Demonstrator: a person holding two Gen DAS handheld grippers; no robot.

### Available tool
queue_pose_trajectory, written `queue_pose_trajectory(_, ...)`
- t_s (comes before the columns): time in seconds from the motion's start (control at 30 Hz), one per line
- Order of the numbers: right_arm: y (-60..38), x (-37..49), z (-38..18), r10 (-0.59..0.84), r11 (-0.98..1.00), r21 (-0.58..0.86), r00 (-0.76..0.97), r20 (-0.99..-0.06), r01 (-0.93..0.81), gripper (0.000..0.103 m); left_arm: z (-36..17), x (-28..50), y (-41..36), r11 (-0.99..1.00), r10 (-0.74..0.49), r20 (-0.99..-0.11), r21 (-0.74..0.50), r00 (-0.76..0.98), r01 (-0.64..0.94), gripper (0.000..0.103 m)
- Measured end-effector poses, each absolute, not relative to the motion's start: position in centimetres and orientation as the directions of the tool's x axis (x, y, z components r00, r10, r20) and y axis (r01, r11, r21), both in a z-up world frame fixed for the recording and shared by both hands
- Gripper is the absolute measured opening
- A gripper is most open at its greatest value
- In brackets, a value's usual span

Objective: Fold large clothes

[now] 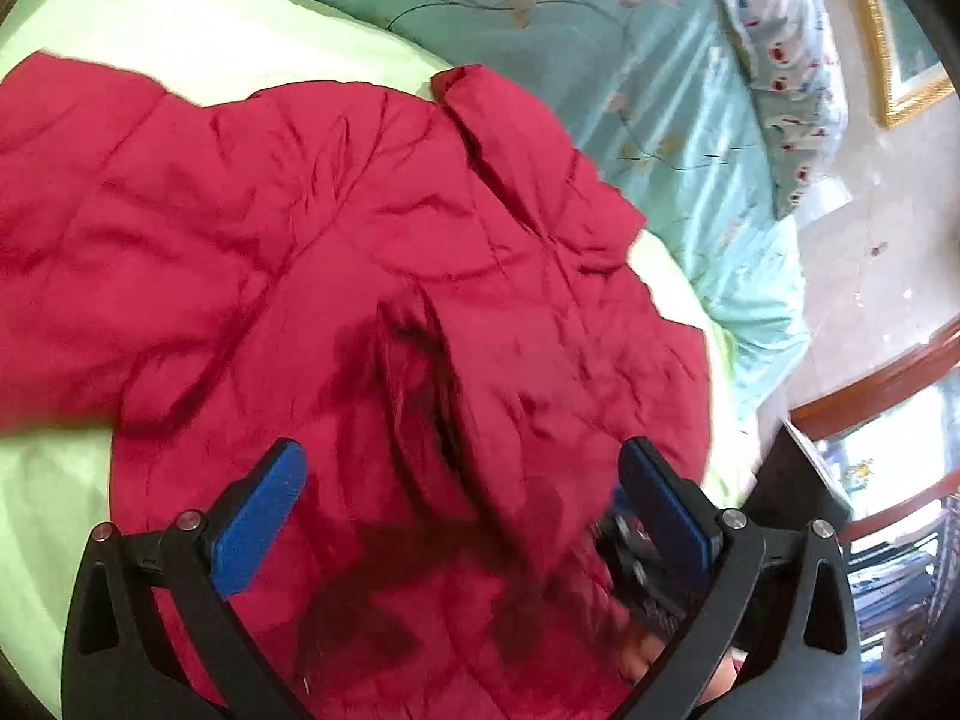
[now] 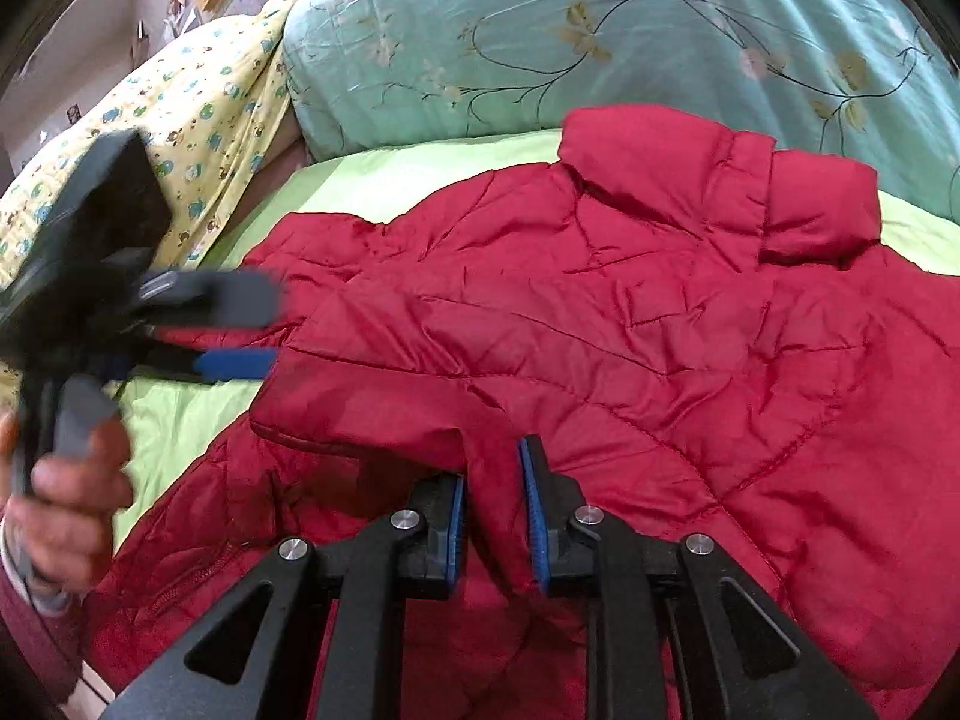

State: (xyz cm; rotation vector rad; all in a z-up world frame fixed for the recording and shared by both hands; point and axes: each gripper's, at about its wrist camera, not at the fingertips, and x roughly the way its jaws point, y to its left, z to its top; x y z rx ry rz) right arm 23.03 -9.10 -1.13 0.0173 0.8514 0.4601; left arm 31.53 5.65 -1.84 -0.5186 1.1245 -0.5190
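Note:
A red quilted jacket (image 1: pixel 336 252) lies spread on a light green sheet (image 1: pixel 180 48); it also fills the right wrist view (image 2: pixel 630 324), collar at the far side. My left gripper (image 1: pixel 462 480) is open above the jacket, with nothing between its blue pads. It shows blurred at the left of the right wrist view (image 2: pixel 246 330), held by a hand. My right gripper (image 2: pixel 492 480) is shut on a fold of the red jacket near its front edge. Part of it shows under the left gripper's right finger (image 1: pixel 636 570).
A teal floral quilt (image 2: pixel 600 36) is bunched along the far side of the bed. A yellow patterned pillow (image 2: pixel 180 120) lies at the left. A gold picture frame (image 1: pixel 882 36) hangs on the wall. Wooden furniture (image 1: pixel 882 384) stands beside the bed.

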Motion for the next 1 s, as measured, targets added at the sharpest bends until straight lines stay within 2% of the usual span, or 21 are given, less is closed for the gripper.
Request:
queue_pose_trajectory(0.07, -9.4, 23.0, -1.4, 0.401, 0.901, 0.201, 0.564, -0.722, -0.384, 0.02, -2.0, 32.3, 5.3, 0.766, -0.633, -0.696, -0.627, 0.339, 0.141, 0.086)
queue_pose_trajectory(0.1, -9.5, 23.0, -1.4, 0.403, 0.901, 0.204, 0.561, -0.723, -0.384, 0.021, -2.1, 32.5, 4.9, 0.762, -0.641, -0.694, -0.629, 0.328, 0.157, 0.062)
queue_pose_trajectory(0.13, -9.6, 22.9, -1.5, 0.399, 0.903, 0.203, 0.562, -0.724, -0.379, 0.022, -2.3, 32.9, 4.6, 0.76, -0.644, -0.696, -0.629, 0.317, 0.164, 0.046)
queue_pose_trajectory(0.17, -9.7, 22.9, -1.5, 0.406, 0.898, 0.203, 0.56, -0.722, -0.39, 0.023, -2.3, 32.9, 4.2, 0.774, -0.629, -0.707, -0.61, 0.322, 0.172, 0.041)
queue_pose_trajectory(0.23, -10.3, 22.8, -1.5, 0.405, 0.901, 0.212, 0.56, -0.723, -0.378, 0.025, -2.1, 32.8, 4.0, 0.786, -0.617, -0.715, -0.585, 0.33, 0.2, 0.018)
queue_pose_trajectory(0.37, -12.0, 22.0, -1.1, 0.434, 0.895, 0.268, 0.55, -0.713, -0.358, 0.041, -1.5, 32.9, 4.5, 0.806, -0.591, -0.726, -0.544, 0.352, 0.231, 0.012)
queue_pose_trajectory(0.6, -19.6, 20.5, 1.6, 0.316, 0.946, 0.27, 0.688, -0.653, -0.178, 0.041, 0.1, 33.5, 5.9, 0.928, -0.365, -0.797, -0.272, 0.481, 0.253, 0.011)
queue_pose_trajectory(0.67, -21.8, 20.9, 2.0, 0.257, 0.958, 0.268, 0.716, -0.649, -0.101, 0.044, 0.0, 33.8, 6.1, 0.948, -0.304, -0.808, -0.205, 0.504, 0.243, 0.003)
queue_pose_trajectory(0.73, -23.6, 21.9, 1.9, 0.21, 0.963, 0.268, 0.721, -0.66, -0.035, 0.044, -0.4, 33.9, 6.3, 0.964, -0.237, -0.817, -0.133, 0.526, 0.229, 0.003)
queue_pose_trajectory(0.87, -24.9, 23.5, 0.2, 0.15, 0.972, 0.232, 0.682, -0.716, 0.029, 0.044, -0.8, 33.6, 7.0, 0.976, -0.19, -0.816, -0.098, 0.546, 0.194, 0.003)
queue_pose_trajectory(1.0, -23.9, 24.9, -2.8, 0.134, 0.98, 0.197, 0.623, -0.77, 0.033, 0.044, 1.9, 31.3, 7.8, 0.965, -0.258, -0.758, -0.174, 0.599, 0.196, 0.003)
